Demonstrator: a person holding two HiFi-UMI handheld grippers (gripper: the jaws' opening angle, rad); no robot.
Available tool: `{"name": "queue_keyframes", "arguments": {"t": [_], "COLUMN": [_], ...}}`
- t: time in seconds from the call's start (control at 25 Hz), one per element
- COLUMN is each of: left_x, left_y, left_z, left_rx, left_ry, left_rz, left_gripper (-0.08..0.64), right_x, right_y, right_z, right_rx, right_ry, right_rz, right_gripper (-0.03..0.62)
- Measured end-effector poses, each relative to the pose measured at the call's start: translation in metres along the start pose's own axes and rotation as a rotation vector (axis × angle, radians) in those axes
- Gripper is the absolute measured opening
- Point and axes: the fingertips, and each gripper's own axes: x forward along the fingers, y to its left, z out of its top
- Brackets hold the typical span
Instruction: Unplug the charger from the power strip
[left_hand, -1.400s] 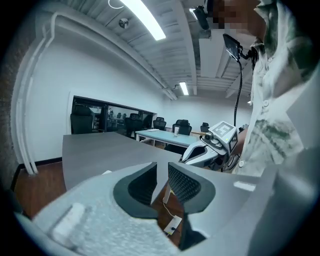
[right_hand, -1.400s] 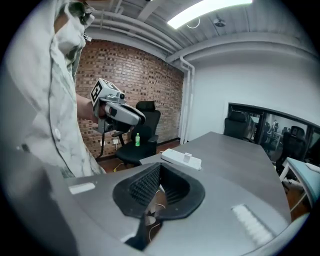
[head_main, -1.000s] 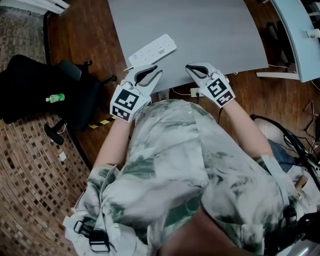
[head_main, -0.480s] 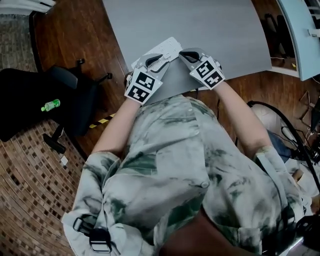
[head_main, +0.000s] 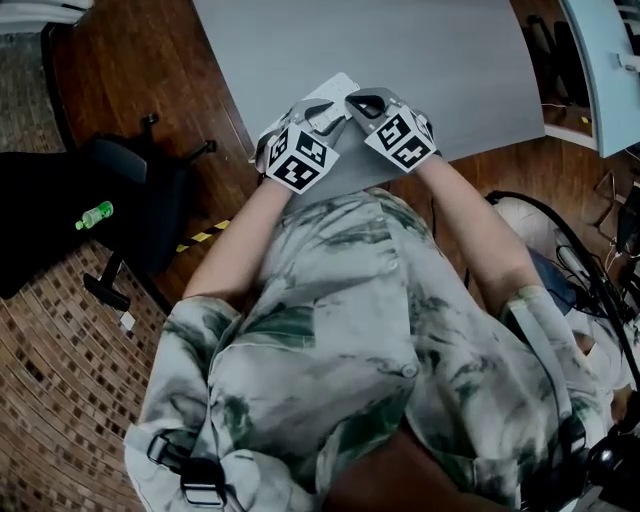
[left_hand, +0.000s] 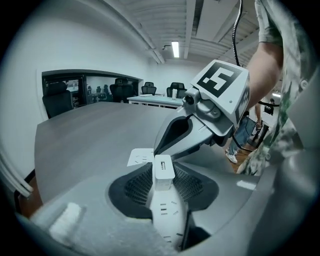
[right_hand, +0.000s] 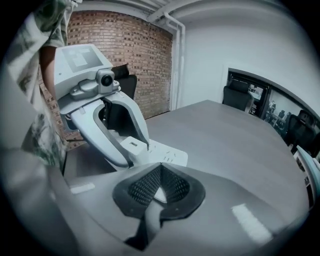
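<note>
A white power strip (head_main: 335, 90) lies on the grey table (head_main: 400, 50), with a small white charger (left_hand: 164, 167) plugged into its top. My left gripper (head_main: 322, 122) reaches along the strip (left_hand: 167, 225), its jaws shut on the charger's two sides. The right gripper view shows the charger (right_hand: 132, 146) between the left gripper's fingers (right_hand: 117, 150). My right gripper (head_main: 352, 103) meets the strip from the other side, and its jaws look shut on the strip's end, where a white sliver (right_hand: 157, 192) shows between the pads. The rest of the strip (right_hand: 167, 156) lies just past them.
The table's near edge runs just under both grippers. A black office chair (head_main: 130, 200) with a green bottle (head_main: 95, 215) on it stands on the floor to the left. Cables (head_main: 580, 270) lie on the floor to the right. More chairs (left_hand: 120, 92) line the table's far side.
Both grippers have moved forward from the table's near edge onto the power strip and drawn together. The left one now has the charger between its jaws.
</note>
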Motion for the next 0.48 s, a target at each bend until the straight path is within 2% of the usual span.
{"name": "queue_keyframes", "arguments": {"t": [0.16,0.28,0.48], "left_x": [0.0023,0.0001,-0.0004], "left_y": [0.0013,0.0005,-0.0016], "left_z": [-0.0021,-0.0017,-0.0011], "left_rx": [-0.025,-0.01,-0.001], "left_ry": [0.003,-0.001,0.005], "left_rz": [-0.002,0.019,0.038], "left_gripper": [0.112,0.109,0.103], "right_x": [0.0034,0.0022,0.0006], "right_y": [0.0009,0.0013,0.0028], "right_z": [0.0006,0.0019,0.0], "right_rx": [-0.005,0.033,0.025], "right_ry": [-0.006,-0.016,0.003], "right_rz": [-0.015,-0.007,-0.004], "right_gripper": [-0.003,-0.003,-0.003]}}
